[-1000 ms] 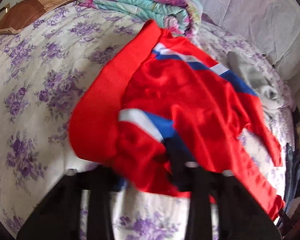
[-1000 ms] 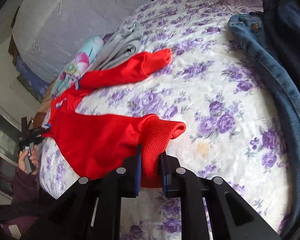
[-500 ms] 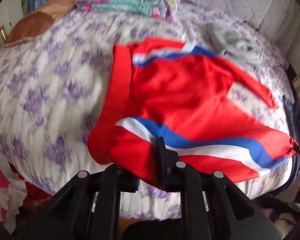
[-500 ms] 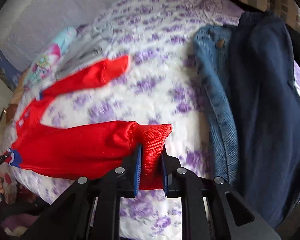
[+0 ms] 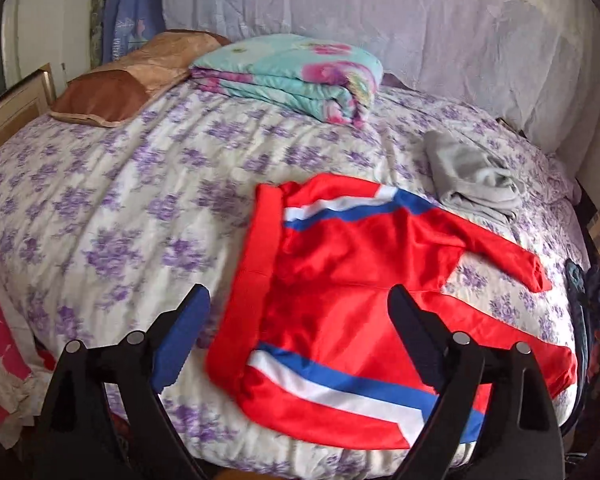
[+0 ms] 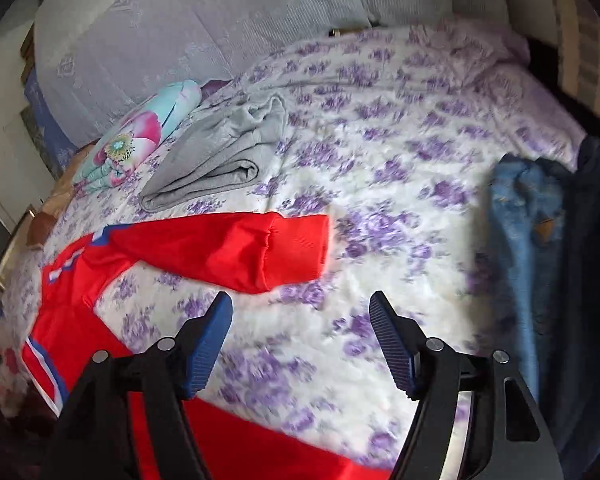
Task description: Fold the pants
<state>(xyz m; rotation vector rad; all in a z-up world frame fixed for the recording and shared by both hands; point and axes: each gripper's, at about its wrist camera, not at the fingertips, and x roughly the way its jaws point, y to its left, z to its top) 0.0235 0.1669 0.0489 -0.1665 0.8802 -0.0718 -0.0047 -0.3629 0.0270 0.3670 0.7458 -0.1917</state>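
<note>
Red pants (image 5: 340,280) flat on bed (image 5: 100,200), near leg partly hidden, left claw (image 5: 300,336) and right claw (image 6: 300,340) wide open, empty

**Bedding and spare clothes around the bed**

A folded floral quilt (image 5: 296,76) is lying at upper centre, a brown pillow (image 5: 128,84) sitting to its left. A grey folded garment (image 5: 472,178) is resting right of centre. Blue jeans (image 6: 528,240) are lying at the right edge on the purple-flowered bedspread (image 5: 112,200).

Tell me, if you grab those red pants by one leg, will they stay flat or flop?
Probably flop: the red pants lie soft and wrinkled on the bed. Their cloth looks shiny, so it may slip. Both legs would likely dangle.
</note>
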